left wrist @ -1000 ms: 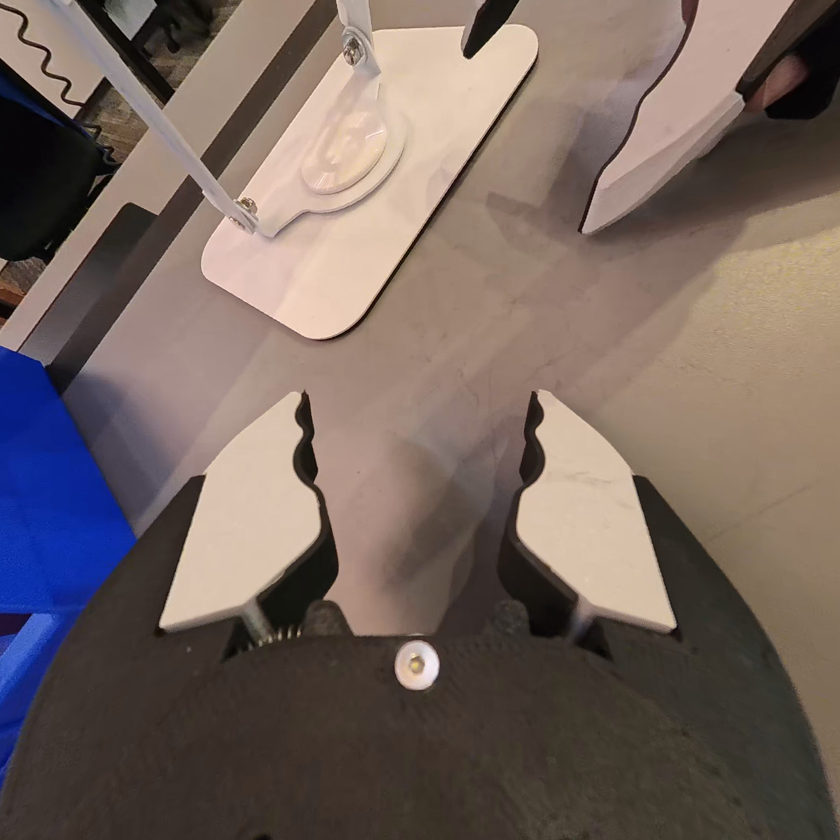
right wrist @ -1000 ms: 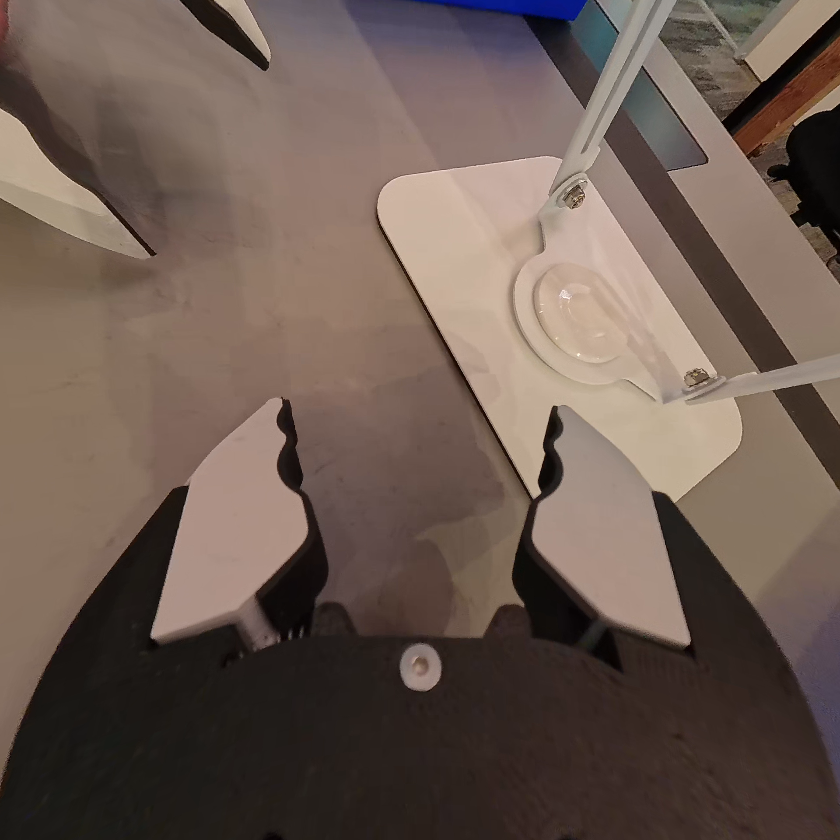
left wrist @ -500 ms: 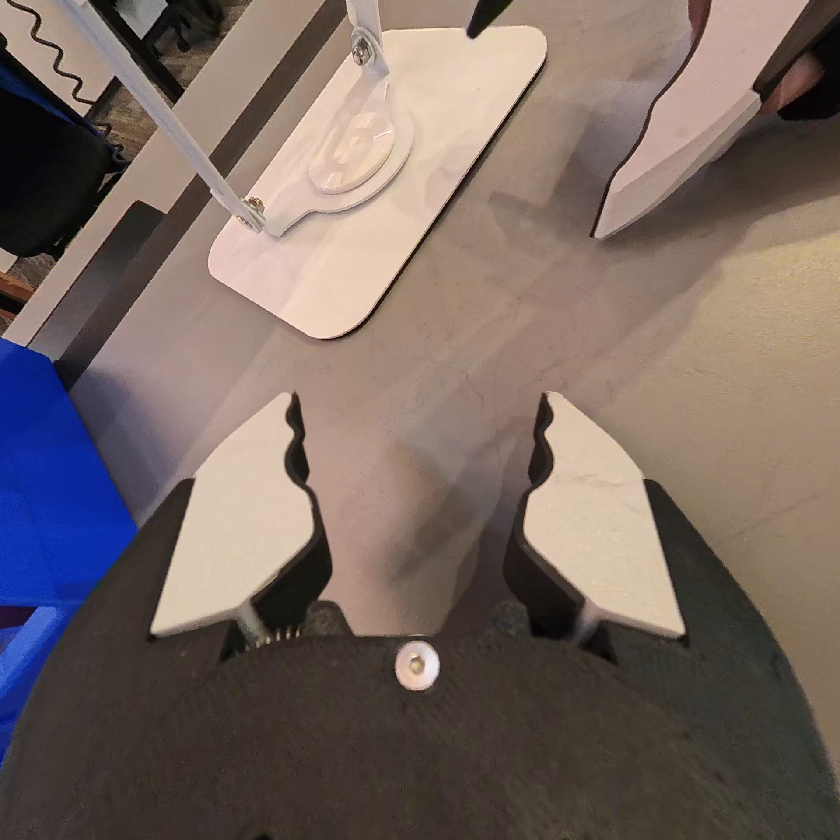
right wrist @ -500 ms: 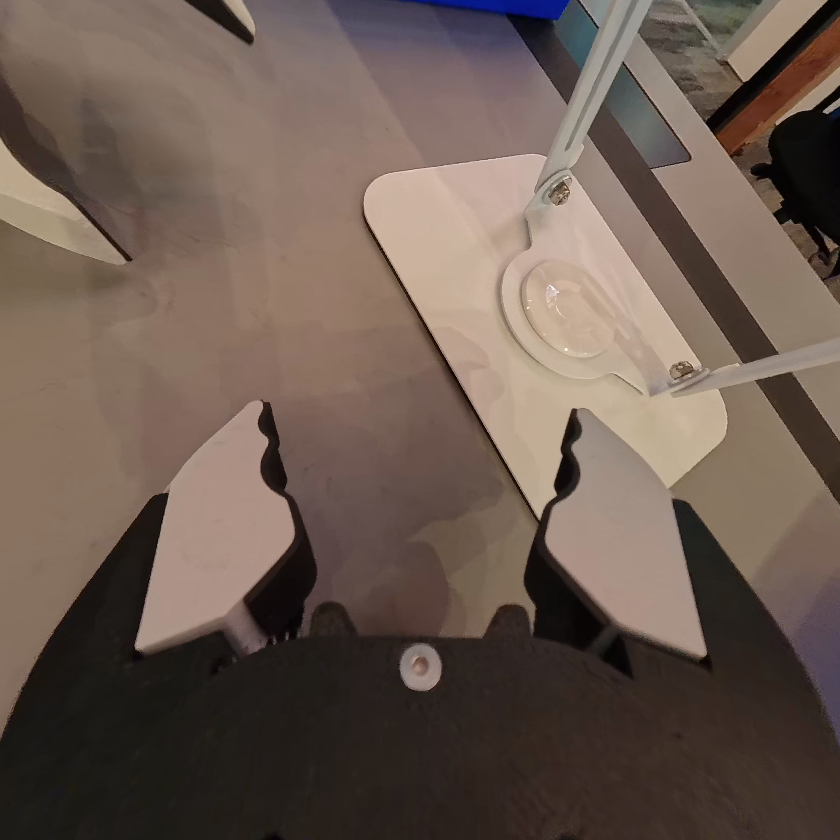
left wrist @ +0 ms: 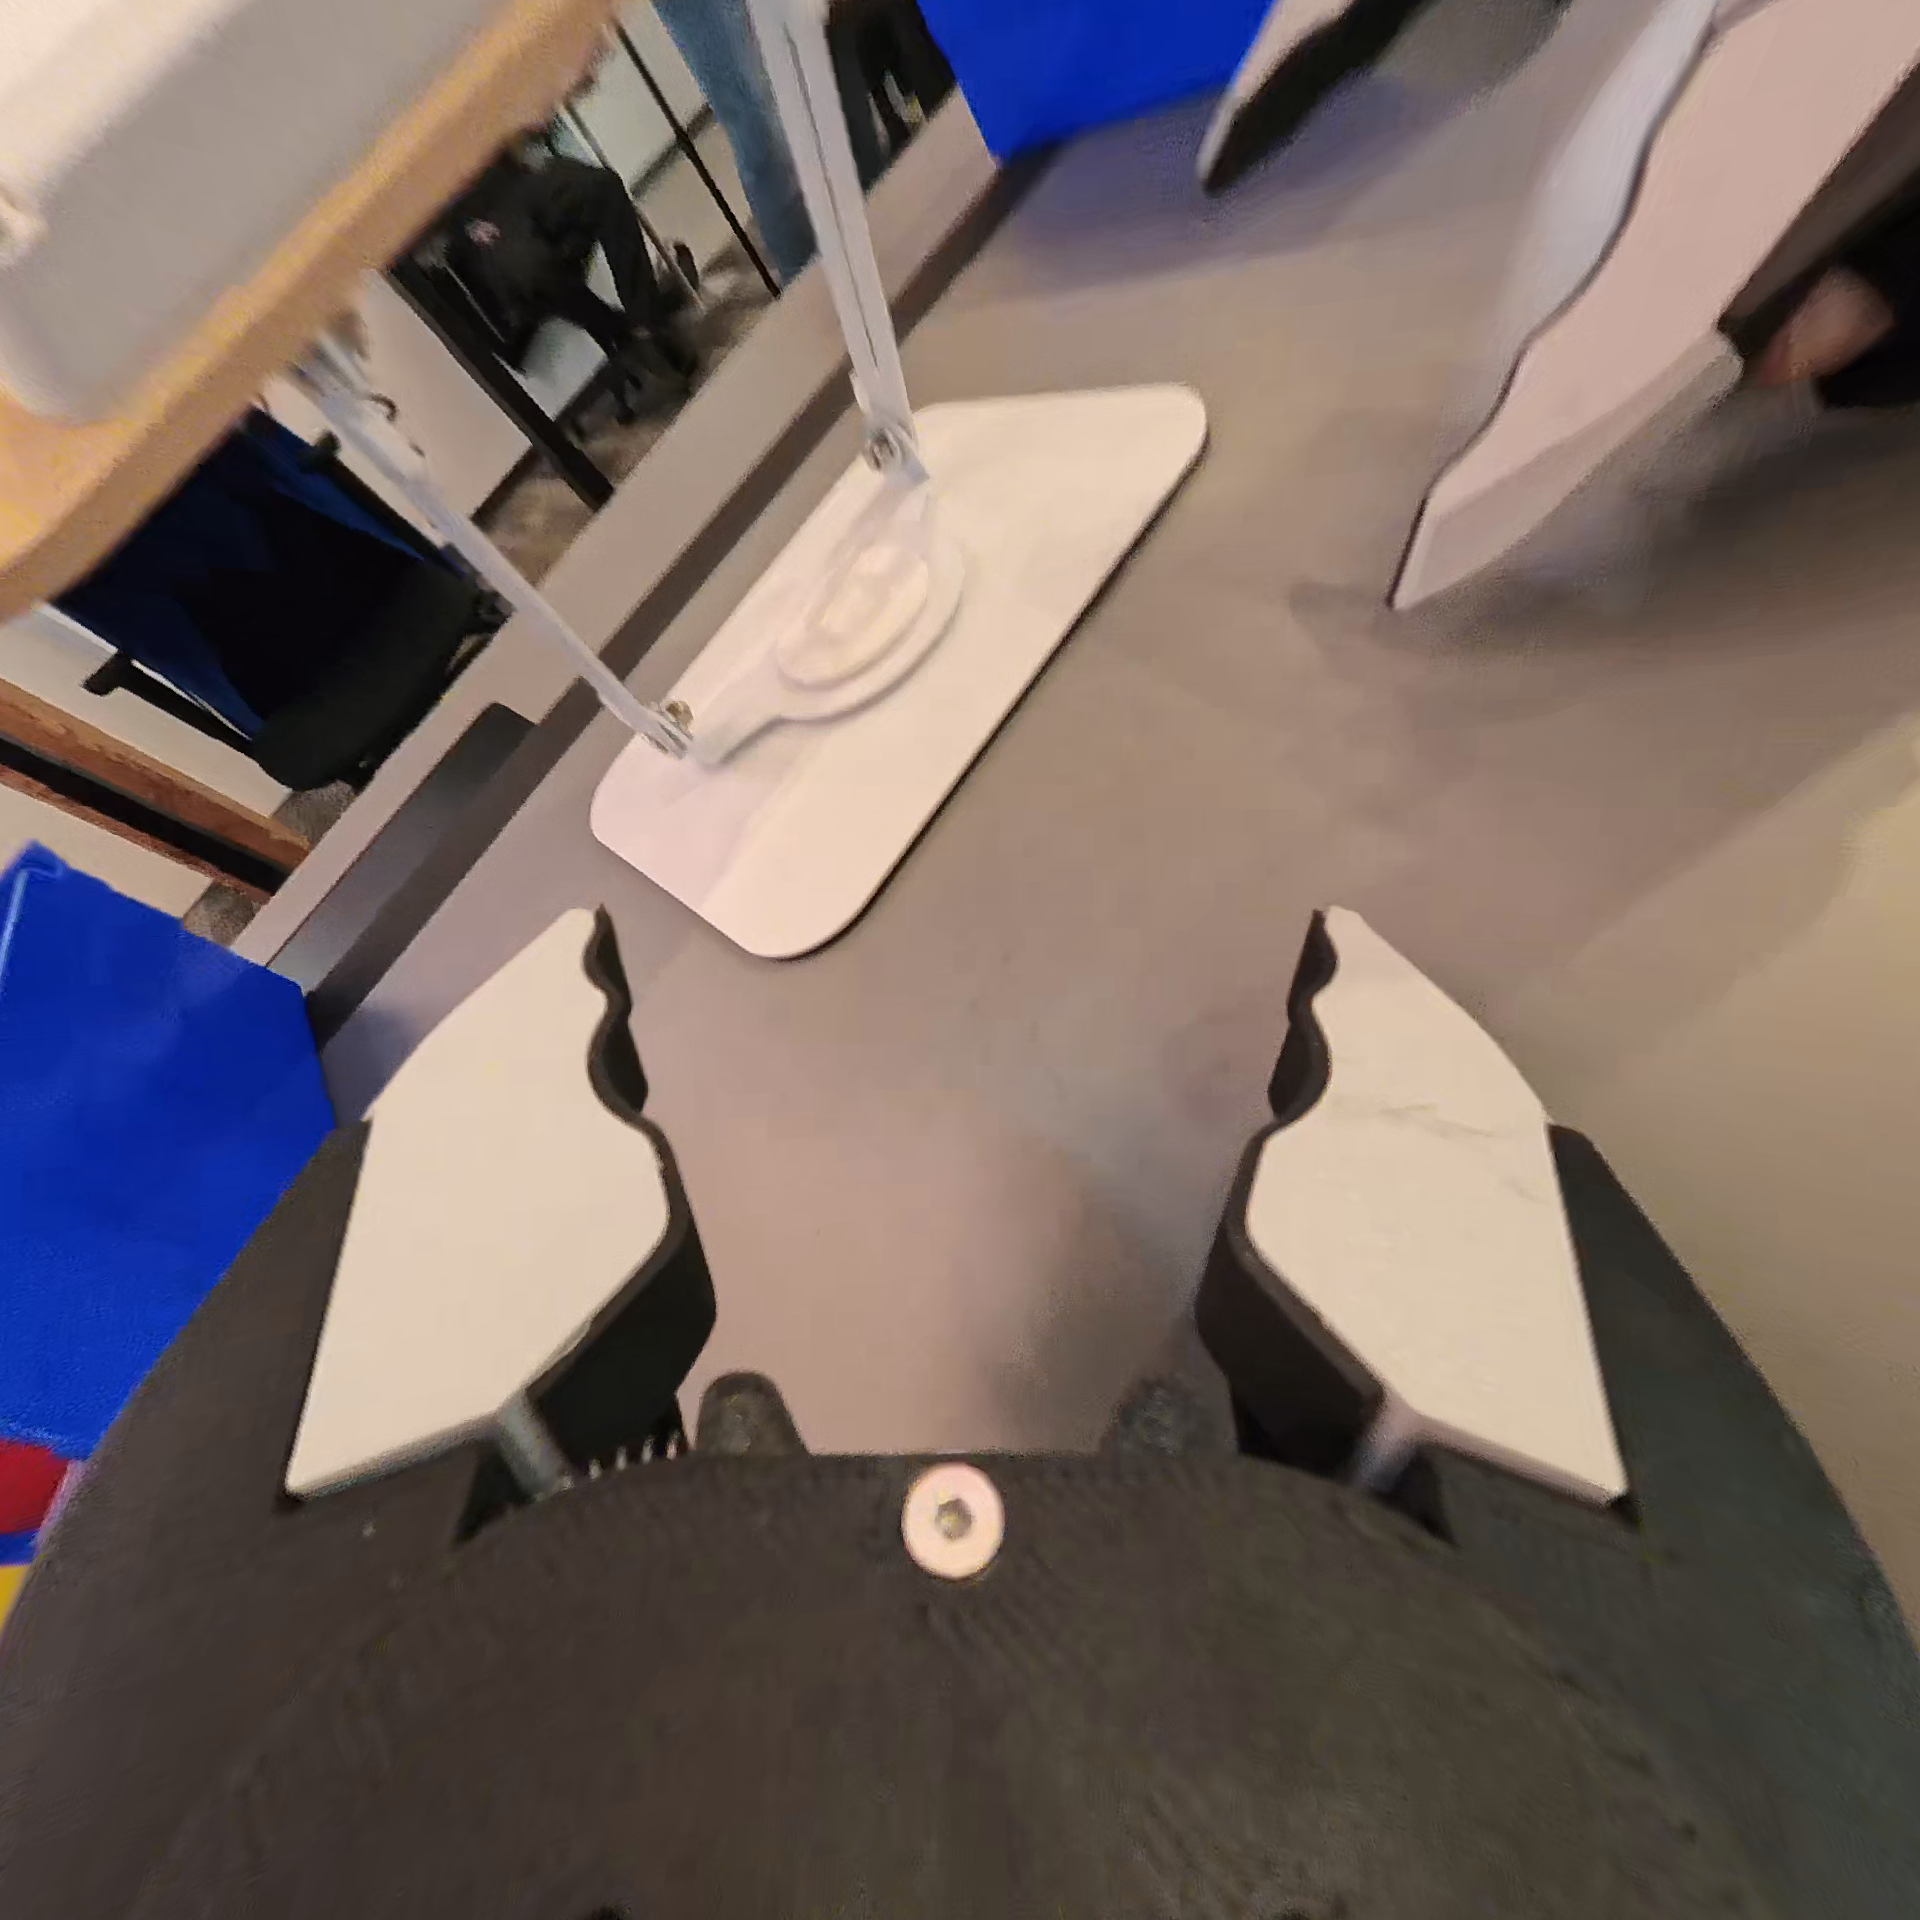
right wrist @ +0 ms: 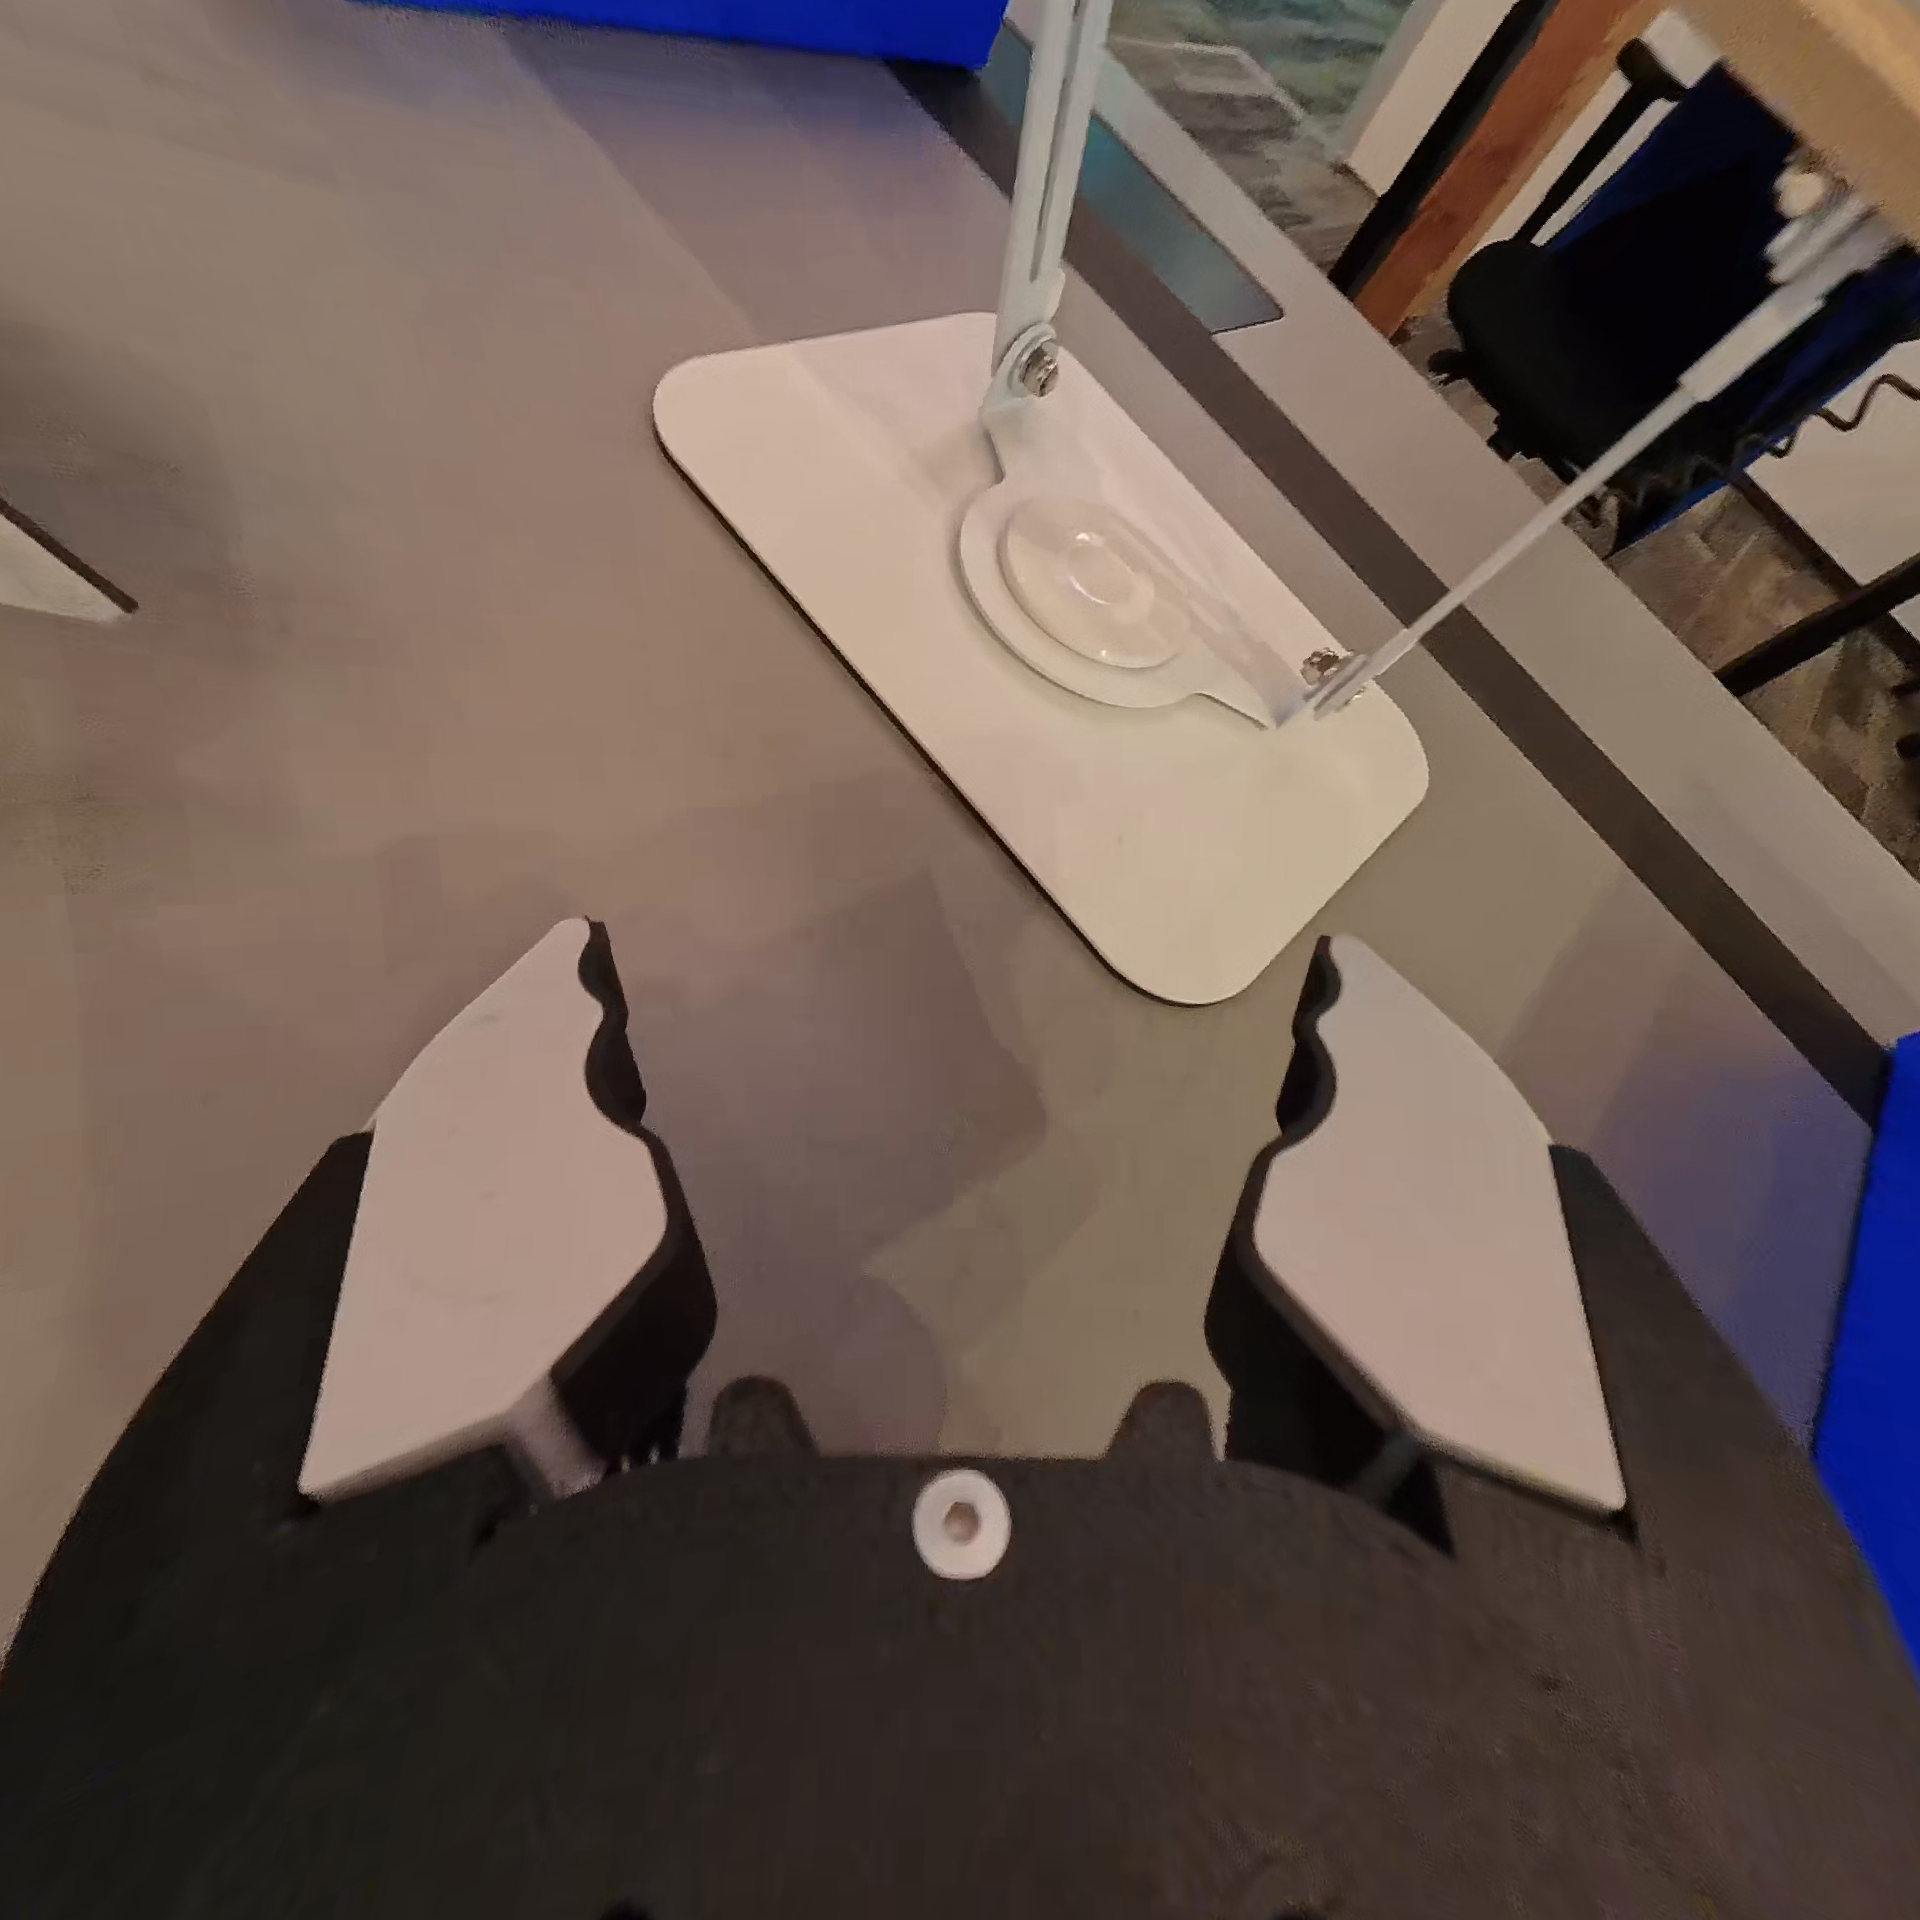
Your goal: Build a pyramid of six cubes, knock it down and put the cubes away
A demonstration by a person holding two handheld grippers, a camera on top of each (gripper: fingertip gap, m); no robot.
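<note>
the left gripper (left wrist: 961, 925) stands with its two white-faced fingers (left wrist: 488, 1174) spread wide and nothing between them, only bare grey table (left wrist: 1195, 831) showing in the gap. the right gripper (right wrist: 956, 935) is the same: jaws wide apart, grasp bare, tabletop below.

no cube can be made out for certain in either view. the left wrist view alone shows, at its lower left edge just beside the gripper body, a blue bin (left wrist: 125, 1122) with a patch of red (left wrist: 31, 1486) and a sliver of yellow below it; what those are cannot be told. the right wrist view alone shows a blue edge (right wrist: 1881, 1299) at its right margin.

past the fingertips both views show the white stand base (left wrist: 914, 665), a flat rounded plate with a round boss and two thin white struts (left wrist: 842, 260) bolted to it. in the right wrist view its near corner lies just ahead of the right finger.

farther off, the left wrist view shows the other gripper's finger (left wrist: 1579, 395), blurred, at upper right, with another blue bin (left wrist: 1091, 73) at the table's far end. the right wrist view catches only a finger tip (right wrist: 52, 582) at its left edge and a blue strip (right wrist: 675, 26) along the top.

beyond the table edge lie a wooden tabletop (left wrist: 260, 312), dark chairs (right wrist: 1558, 332) and patterned floor.
</note>
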